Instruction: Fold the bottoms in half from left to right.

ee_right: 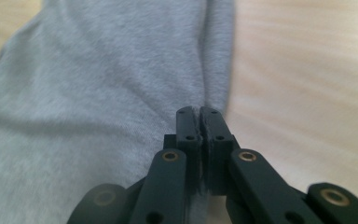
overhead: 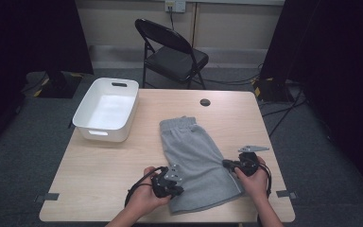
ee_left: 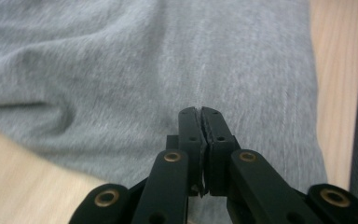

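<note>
A pair of grey shorts (overhead: pixel 194 156) lies folded lengthwise on the wooden table (overhead: pixel 104 161), waistband toward the far side. My left gripper (overhead: pixel 178 190) sits at the near left edge of the leg, its jaws pressed together on the grey fabric (ee_left: pixel 121 70). In the left gripper view the left gripper (ee_left: pixel 200 109) has its tips closed against the cloth. My right gripper (overhead: pixel 226 164) is at the right edge of the shorts. In the right gripper view the right gripper (ee_right: pixel 199 109) is shut on the side fold of the shorts (ee_right: pixel 98 93), with cloth showing between the pads.
A white plastic tub (overhead: pixel 78 118) stands at the table's far left corner. A small black round cap (overhead: pixel 205 102) is set in the tabletop at the far middle. A black folding chair (overhead: pixel 175 56) stands behind the table. Bare wood lies left of the shorts.
</note>
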`<state>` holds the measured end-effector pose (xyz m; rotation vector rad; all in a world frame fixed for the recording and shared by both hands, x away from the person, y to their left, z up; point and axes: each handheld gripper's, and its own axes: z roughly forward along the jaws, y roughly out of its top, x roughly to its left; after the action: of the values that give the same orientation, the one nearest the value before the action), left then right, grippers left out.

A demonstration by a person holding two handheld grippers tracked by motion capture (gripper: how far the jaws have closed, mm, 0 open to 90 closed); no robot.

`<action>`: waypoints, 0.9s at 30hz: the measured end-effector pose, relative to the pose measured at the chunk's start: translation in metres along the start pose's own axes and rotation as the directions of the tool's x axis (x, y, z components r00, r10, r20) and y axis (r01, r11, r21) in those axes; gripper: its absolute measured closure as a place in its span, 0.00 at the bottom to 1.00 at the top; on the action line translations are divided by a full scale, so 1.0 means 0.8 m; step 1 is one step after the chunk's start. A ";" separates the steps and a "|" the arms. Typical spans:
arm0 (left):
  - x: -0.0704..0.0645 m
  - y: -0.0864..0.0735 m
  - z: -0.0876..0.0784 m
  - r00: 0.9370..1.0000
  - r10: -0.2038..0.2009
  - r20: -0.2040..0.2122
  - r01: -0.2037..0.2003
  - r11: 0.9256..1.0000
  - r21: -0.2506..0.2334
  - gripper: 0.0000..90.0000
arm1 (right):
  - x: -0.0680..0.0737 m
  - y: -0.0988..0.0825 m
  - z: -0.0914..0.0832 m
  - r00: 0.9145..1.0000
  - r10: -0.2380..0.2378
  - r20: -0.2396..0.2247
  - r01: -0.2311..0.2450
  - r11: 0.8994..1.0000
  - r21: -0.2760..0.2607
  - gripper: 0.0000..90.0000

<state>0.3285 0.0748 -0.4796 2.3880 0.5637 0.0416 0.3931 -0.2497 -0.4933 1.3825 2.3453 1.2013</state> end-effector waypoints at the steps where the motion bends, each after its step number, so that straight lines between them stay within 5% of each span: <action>1: 0.000 -0.002 -0.003 1.000 -0.001 0.000 0.001 1.000 0.008 0.98 | 0.006 -0.002 -0.004 1.000 0.006 -0.006 -0.006 1.000 0.022 0.97; 2: 0.000 -0.005 -0.007 1.000 0.001 0.000 -0.001 1.000 0.020 0.98 | 0.010 -0.003 -0.006 1.000 -0.006 -0.008 0.007 0.999 0.032 0.97; 4: -0.001 -0.010 -0.013 1.000 0.000 -0.009 0.000 1.000 0.025 0.98 | 0.018 -0.004 -0.010 1.000 -0.018 -0.005 0.018 0.999 0.044 0.80; 6: 0.000 -0.016 -0.020 1.000 -0.002 -0.006 0.002 0.999 0.034 0.98 | 0.022 0.002 -0.015 0.999 -0.051 0.007 0.051 0.999 0.012 0.81; 8: 0.002 -0.021 -0.024 1.000 -0.016 -0.003 0.016 0.999 0.038 0.98 | 0.025 0.012 -0.015 0.997 -0.067 0.026 0.068 0.997 -0.026 0.72; 14: 0.007 -0.032 -0.029 0.999 -0.039 0.008 0.039 0.999 0.007 0.98 | 0.024 0.039 0.011 0.999 -0.044 0.011 0.045 0.996 -0.083 0.63; 18: 0.008 -0.031 -0.031 0.999 -0.048 0.008 0.049 0.998 -0.026 0.85 | 0.031 0.045 0.031 0.999 -0.046 -0.027 0.044 0.997 -0.064 0.71; 23: 0.025 -0.024 -0.045 0.996 -0.069 -0.061 0.060 0.990 -0.129 0.57 | 0.036 0.045 0.041 0.996 -0.079 -0.030 0.078 0.997 -0.020 0.89; 27: 0.053 -0.019 -0.048 0.982 -0.130 -0.140 0.101 0.976 -0.192 0.43 | 0.030 0.049 0.042 0.995 -0.089 -0.034 0.089 0.996 -0.008 0.93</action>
<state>0.3540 0.1258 -0.4641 2.1796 0.7374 0.2171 0.4223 -0.2022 -0.4820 1.2505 2.3963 1.2160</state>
